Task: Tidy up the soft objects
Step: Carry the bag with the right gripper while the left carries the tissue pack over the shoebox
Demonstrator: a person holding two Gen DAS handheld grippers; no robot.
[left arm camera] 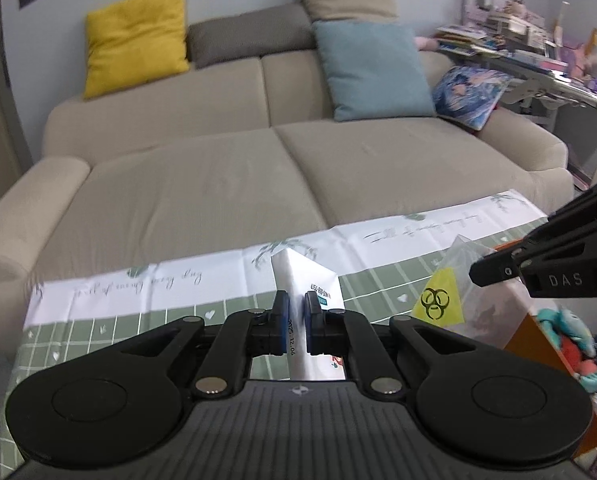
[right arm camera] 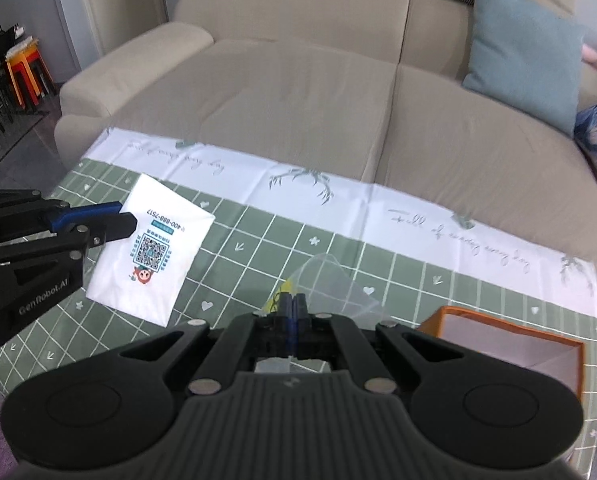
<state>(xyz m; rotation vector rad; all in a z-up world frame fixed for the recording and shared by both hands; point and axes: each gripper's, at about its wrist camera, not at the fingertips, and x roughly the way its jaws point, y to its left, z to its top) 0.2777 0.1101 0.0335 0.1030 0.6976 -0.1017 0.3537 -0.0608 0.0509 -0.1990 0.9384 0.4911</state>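
Observation:
My left gripper (left arm camera: 297, 320) is shut on the edge of a flat white packet (left arm camera: 308, 280) printed with a QR code, held above the green-checked tablecloth (left arm camera: 118, 328). The right wrist view shows the same packet (right arm camera: 154, 248) hanging from the left gripper (right arm camera: 124, 218). My right gripper (right arm camera: 294, 306) is shut on a clear plastic bag (right arm camera: 330, 284) with a yellow biohazard label. From the left wrist view, that bag (left arm camera: 450, 288) hangs off the right gripper (left arm camera: 492, 270). Soft toys (left arm camera: 570, 344) lie beside an orange box (left arm camera: 534, 340).
The orange box (right arm camera: 510, 332) stands on the table's near right corner. Behind the table is a beige sofa (left arm camera: 258, 168) with a yellow cushion (left arm camera: 134, 36), a blue cushion (left arm camera: 374, 68) and a printed cushion (left arm camera: 468, 96). A cluttered desk (left arm camera: 538, 52) is at far right; stools (right arm camera: 26, 72) at far left.

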